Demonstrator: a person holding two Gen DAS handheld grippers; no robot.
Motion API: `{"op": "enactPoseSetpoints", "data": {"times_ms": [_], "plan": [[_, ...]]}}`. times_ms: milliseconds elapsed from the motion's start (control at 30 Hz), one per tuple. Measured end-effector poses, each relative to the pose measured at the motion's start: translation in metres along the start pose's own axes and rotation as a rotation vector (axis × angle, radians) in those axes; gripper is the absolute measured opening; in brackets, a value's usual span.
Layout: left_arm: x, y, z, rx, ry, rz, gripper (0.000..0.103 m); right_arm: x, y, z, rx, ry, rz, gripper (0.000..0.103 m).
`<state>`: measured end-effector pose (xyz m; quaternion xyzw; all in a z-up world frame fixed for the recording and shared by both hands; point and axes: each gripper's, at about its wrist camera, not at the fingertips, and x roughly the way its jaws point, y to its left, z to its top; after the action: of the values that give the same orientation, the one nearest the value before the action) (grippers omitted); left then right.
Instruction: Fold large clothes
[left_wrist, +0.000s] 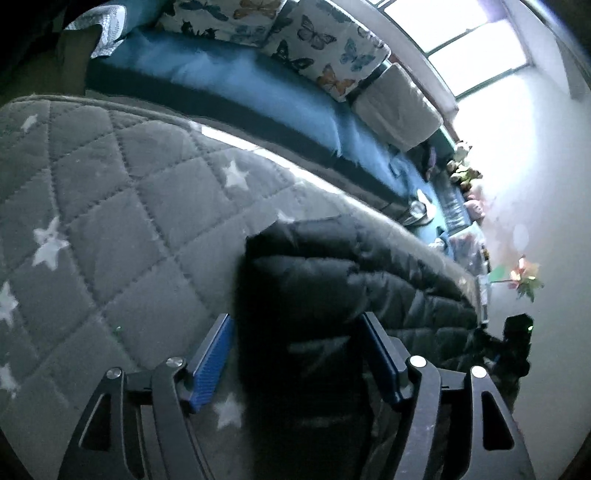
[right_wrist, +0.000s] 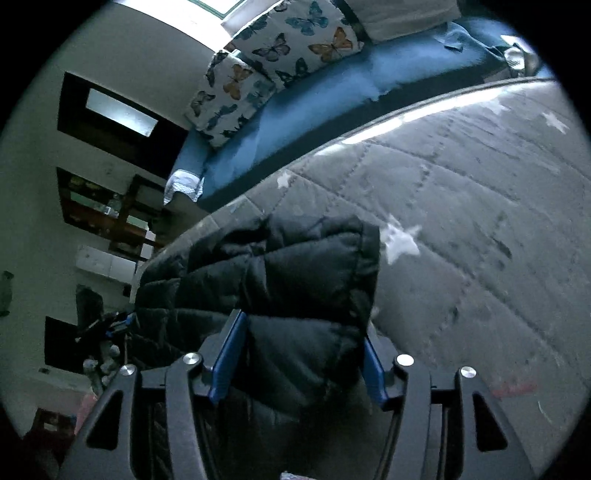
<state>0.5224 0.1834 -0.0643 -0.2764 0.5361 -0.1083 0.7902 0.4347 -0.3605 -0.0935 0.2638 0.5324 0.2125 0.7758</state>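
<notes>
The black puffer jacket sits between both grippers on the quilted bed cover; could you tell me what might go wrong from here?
1. The black puffer jacket looks puffy and slippery; its folded edge may spring open once the left gripper and right gripper let go.
2. Fabric fills the gap between each gripper's blue pads, so a withdrawing gripper could snag and drag the fold.
3. The jacket lies near the edge of the quilted bed cover and might slide off.

We are in a home bedroom: a grey star-quilted bed (left_wrist: 110, 206), butterfly cushions (left_wrist: 325, 44) on a blue window seat (left_wrist: 229, 77), wall shelves (right_wrist: 99, 206).
</notes>
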Motion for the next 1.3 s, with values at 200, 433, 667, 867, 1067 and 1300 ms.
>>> {"op": "enactPoseSetpoints", "data": {"times_ms": [200,433,667,867,1067,1300], "plan": [[0.012,-0.02,0.0,0.002,-0.031,-0.003,0.053,0.005,0.011,0.002,-0.016,-0.016,-0.016,0.038],[-0.035,-0.077,-0.023,0.096,-0.129,-0.045,0.014,-0.043,0.064,-0.012,-0.11,-0.091,0.032,0.02],[-0.139,-0.133,-0.077,0.195,-0.251,-0.113,0.013,-0.118,0.121,-0.055,-0.239,-0.157,0.062,0.019],[-0.239,-0.146,-0.178,0.271,-0.374,-0.173,0.013,-0.184,0.152,-0.131,-0.347,-0.222,0.09,0.019],[-0.298,-0.125,-0.29,0.32,-0.425,-0.168,0.013,-0.213,0.169,-0.22,-0.465,-0.21,0.049,0.019],[-0.32,-0.09,-0.407,0.338,-0.391,-0.1,0.013,-0.21,0.168,-0.299,-0.56,-0.189,0.011,0.02]]}}
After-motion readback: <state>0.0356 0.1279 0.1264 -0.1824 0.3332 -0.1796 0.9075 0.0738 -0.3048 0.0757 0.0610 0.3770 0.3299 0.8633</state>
